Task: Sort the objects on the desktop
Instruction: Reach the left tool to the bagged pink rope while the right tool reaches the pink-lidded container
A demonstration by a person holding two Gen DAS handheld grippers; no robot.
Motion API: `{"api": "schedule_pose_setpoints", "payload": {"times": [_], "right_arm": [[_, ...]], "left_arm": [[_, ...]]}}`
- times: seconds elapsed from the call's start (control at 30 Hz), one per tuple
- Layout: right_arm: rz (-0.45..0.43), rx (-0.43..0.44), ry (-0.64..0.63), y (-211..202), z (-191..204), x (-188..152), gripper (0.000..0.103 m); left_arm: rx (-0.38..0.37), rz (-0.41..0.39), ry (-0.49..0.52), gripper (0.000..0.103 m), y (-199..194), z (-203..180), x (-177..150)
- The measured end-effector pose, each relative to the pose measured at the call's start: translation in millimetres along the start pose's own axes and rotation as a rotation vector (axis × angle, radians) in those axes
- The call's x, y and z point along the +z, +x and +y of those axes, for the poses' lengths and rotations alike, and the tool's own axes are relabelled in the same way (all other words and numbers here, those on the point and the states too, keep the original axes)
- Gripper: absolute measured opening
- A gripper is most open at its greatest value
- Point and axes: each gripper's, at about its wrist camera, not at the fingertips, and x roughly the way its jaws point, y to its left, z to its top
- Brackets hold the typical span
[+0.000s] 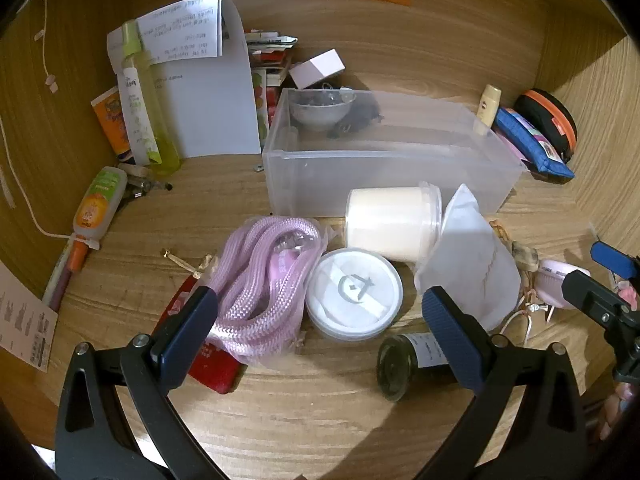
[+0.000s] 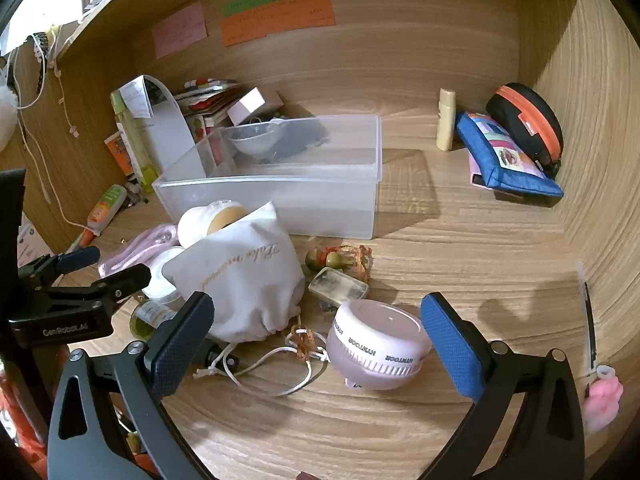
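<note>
- While both tools hover over a cluttered wooden desk [image 2: 460,240], the left gripper [image 1: 320,320] has its dark blue fingers spread wide and empty above a coil of pale pink braided rope [image 1: 260,280] and a round white lidded plastic tub [image 1: 354,294].
- The tub lies straight ahead between the left fingers, the rope just to its left beside the left finger, and a small dark glass bottle [image 1: 400,368] lies on its side by the right finger, its long axis running left to right.
- Behind them stands the clear rectangular plastic bin [image 1: 392,160], the likely drop point, with a cream cylindrical jar [image 1: 392,222] tipped over against its front wall.
- A white drawstring cloth pouch [image 2: 244,276] sits between the two tools.
- The right gripper [image 2: 316,344], fingers also spread and holding nothing, frames a squat pink round fan-like gadget [image 2: 376,354] lying between them, nearer the right finger; by this judgement the right hand is best placed for it.
- Only the right view shows the gadget whole and the small green-tinted tin [image 2: 338,286] behind it; only the left view shows the tub's lid and the bottle's cap.
</note>
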Motion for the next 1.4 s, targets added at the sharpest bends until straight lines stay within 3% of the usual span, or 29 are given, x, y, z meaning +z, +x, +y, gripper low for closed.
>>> {"api": "schedule_pose_setpoints", "payload": {"times": [0.6, 1.03, 1.27, 1.4], "right_arm": [[0.021, 0.016, -0.005, 3, 5, -5, 0.103], [-0.001, -0.021, 0.046, -9, -13, -10, 0.103], [0.024, -0.067, 0.057, -7, -30, -18, 0.103], [0.051, -0.065, 0.085, -2, -43, -23, 0.103]], "left_arm": [[0.011, -0.002, -0.006, 0.103, -9, 2, -10], [0.023, -0.081, -0.020, 0.103, -29, 28, -23], [0.019, 0.003, -0.136, 0.103, -12, 80, -39], [0.018, 0.068, -0.147, 0.103, 0, 95, -44]]}}
